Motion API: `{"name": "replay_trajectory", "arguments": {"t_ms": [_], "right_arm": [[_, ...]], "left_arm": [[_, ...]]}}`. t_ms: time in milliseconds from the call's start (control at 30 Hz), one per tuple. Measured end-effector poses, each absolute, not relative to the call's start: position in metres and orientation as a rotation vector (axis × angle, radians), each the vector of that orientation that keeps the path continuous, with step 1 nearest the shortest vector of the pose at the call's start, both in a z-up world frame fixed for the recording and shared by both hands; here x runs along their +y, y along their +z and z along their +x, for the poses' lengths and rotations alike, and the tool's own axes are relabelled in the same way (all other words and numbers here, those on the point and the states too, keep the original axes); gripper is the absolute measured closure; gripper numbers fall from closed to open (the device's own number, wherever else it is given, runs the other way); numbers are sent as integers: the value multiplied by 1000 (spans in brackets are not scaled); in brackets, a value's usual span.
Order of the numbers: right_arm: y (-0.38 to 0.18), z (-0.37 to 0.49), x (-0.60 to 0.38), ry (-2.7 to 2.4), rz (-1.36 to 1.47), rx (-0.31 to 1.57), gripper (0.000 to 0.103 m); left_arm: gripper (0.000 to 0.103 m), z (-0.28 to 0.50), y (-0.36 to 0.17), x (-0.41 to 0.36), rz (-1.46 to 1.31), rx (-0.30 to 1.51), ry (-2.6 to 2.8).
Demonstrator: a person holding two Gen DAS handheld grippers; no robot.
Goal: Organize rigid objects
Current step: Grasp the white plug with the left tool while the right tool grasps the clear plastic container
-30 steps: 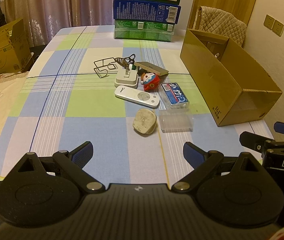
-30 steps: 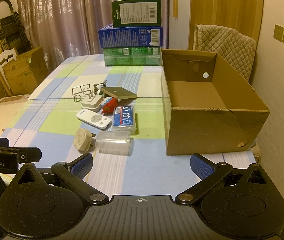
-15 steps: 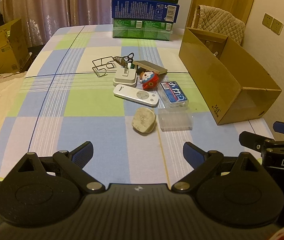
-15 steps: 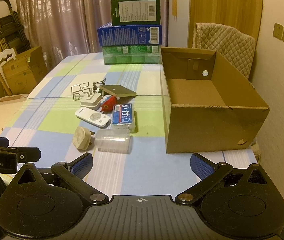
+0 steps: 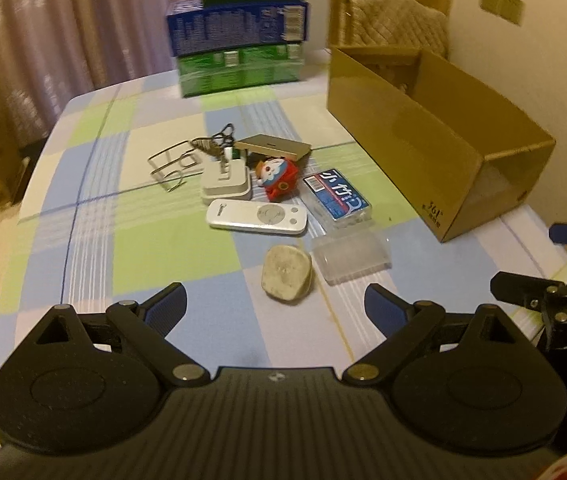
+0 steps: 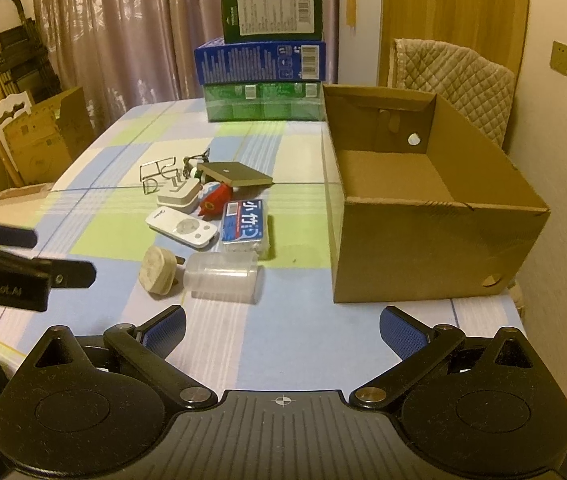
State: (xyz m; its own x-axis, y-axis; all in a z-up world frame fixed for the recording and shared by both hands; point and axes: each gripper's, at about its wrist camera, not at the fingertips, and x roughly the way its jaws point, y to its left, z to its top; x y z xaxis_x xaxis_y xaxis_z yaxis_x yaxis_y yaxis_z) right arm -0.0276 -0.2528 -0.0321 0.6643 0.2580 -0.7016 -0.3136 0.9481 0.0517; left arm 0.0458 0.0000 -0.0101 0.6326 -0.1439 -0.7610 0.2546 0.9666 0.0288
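Left tool (image 5: 274, 306) hovers low over the near desk (image 5: 95, 220) edge, jaws spread wide, gripping nothing. Right tool (image 6: 281, 330) sits level alongside, equally wide open and empty. Just ahead of the left tool lies the beige plug (image 5: 286, 272), flat face up, and touching distance to its right the clear plastic case (image 5: 349, 255), long axis running across the desk. Beyond them the white remote (image 5: 257, 216) lies crosswise, the blue-labelled box (image 5: 337, 198) angles away, the red toy (image 5: 279, 179) behind. The open cardboard box (image 6: 435, 216) stands right of the cluster.
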Motion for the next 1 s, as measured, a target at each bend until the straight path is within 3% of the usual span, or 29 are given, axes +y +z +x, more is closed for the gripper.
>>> {"name": "replay_trajectory", "arguments": {"t_ms": [300,400,500,700,933,1000], "right_arm": [[-52,-2,-241,344,-87,797,3],[-61,6,-234,365,-89,813,15],[-72,15,-227,382,-97,836,17],[-88,30,-220,387,-112,862,18],[-97,37,-212,391,-114,879,18],[-98,39,-209,397,-117,879,18]], "left_arm": [[21,89,-45,0,298,851,-420],[25,100,-61,-3,331,858,-465],[29,110,-77,-6,352,870,-501],[41,126,-100,-7,337,897,-528],[63,136,-104,1,250,896,-539],[64,137,-103,2,244,900,-532]]}}
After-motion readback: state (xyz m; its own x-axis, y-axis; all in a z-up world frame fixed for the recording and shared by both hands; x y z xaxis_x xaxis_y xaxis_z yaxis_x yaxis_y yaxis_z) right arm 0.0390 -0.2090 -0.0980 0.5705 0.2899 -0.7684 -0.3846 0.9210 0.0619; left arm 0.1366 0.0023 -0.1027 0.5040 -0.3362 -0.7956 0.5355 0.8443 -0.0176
